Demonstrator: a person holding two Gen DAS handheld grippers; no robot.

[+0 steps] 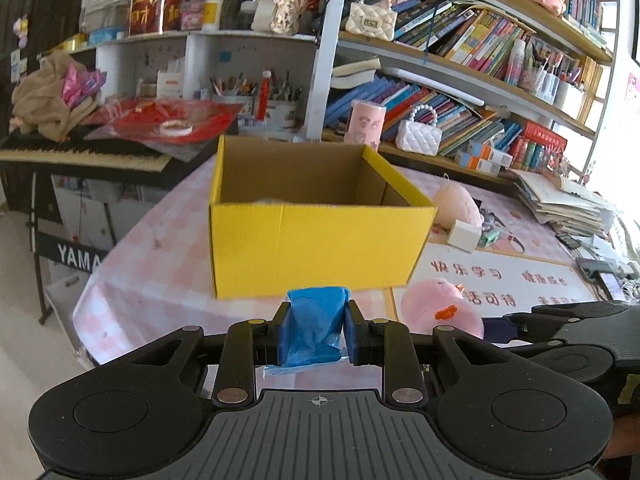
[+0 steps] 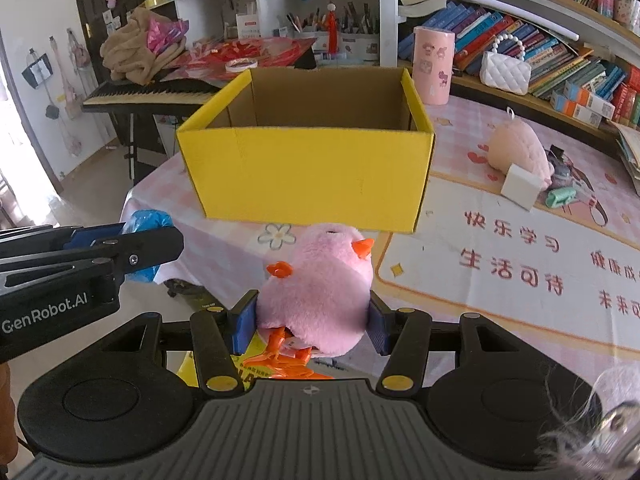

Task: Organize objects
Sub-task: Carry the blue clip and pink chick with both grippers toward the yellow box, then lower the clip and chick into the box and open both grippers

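An open yellow cardboard box (image 1: 312,248) (image 2: 308,168) stands on the pink checked table. My left gripper (image 1: 316,328) is shut on a blue packet (image 1: 316,322), held just in front of the box's near wall; the packet also shows in the right wrist view (image 2: 146,220). My right gripper (image 2: 312,320) is shut on a pink plush chick (image 2: 320,292) with orange beak and feet, held near the box's front right corner. The chick also shows in the left wrist view (image 1: 440,312). Something pale lies inside the box, mostly hidden.
A peach plush toy (image 2: 516,152), a white block (image 2: 520,186) and a small green clip (image 2: 560,197) lie on the table right of the box. A pink cup (image 2: 434,66) and a white bag (image 2: 505,69) stand behind. A keyboard (image 2: 152,94) is at left.
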